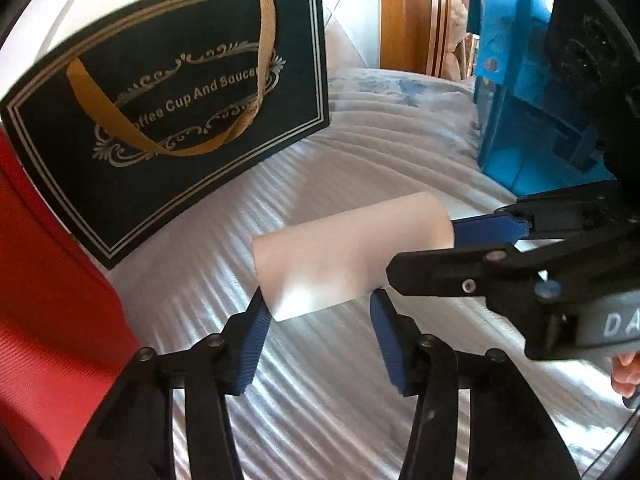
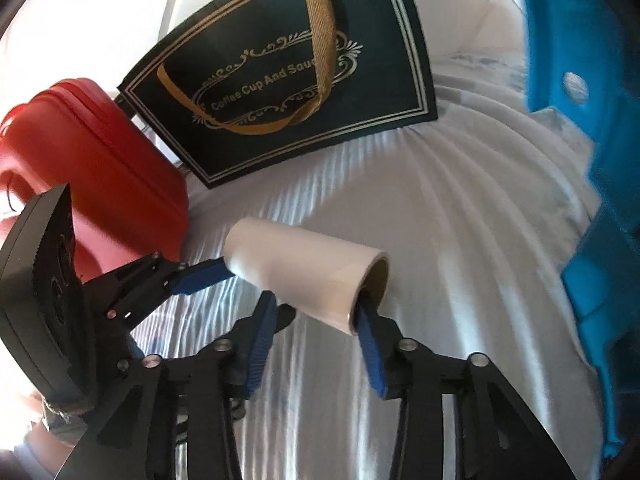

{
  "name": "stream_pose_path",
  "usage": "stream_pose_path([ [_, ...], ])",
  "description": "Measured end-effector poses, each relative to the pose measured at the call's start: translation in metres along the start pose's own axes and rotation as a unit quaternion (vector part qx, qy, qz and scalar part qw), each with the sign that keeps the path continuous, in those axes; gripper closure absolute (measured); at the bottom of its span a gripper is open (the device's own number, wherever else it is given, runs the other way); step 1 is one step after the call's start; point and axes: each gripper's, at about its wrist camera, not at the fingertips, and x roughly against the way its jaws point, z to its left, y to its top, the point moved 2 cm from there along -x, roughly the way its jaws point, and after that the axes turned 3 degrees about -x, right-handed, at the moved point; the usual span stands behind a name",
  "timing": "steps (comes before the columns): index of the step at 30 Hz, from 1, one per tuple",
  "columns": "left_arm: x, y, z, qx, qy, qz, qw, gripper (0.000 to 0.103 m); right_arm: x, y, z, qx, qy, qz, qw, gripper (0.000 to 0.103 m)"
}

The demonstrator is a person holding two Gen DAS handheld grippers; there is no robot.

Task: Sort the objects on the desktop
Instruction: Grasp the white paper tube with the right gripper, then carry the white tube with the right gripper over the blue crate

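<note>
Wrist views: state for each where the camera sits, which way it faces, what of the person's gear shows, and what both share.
Left wrist: on the left gripper, looking forward along its fingers at the roll above the white cloth; the right gripper enters from the right.
Right wrist: on the right gripper, facing the roll's open end, one finger inside it; the left gripper enters from the left.
Shared: roll, both grippers, dark gift bag, red case, blue plastic object.

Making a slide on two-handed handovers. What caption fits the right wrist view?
Both claws meet at a white paper roll above the ribbed white cloth, dark gift bag and red case behind.
</note>
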Motion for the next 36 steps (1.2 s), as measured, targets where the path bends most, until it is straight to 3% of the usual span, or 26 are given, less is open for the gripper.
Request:
stream_pose_path([
  [10, 0.065, 0.011, -0.008, -0.008, 0.042, -0.031, 0.9986, 0.053, 0.041, 0.001, 0.032, 0.040, -0.001, -0.026, 0.999, 0.065],
  [20, 0.168, 0.039, -0.035, -0.014, 0.076, -0.090, 0.9929, 0.053, 0.138, 0.001, 0.079, 0.080, -0.010, -0.085, 0.993, 0.065],
  [29, 0.270, 0.076, -0.104, -0.050, 0.086, -0.159, 0.9823, 0.053, 0.265, -0.015, 0.098, 0.083, -0.031, -0.165, 0.982, 0.065],
  [36, 0.333, 0.091, -0.188, -0.083, 0.065, -0.206, 0.9728, 0.053, 0.364, -0.051, 0.091, 0.072, -0.062, -0.212, 0.973, 0.065],
])
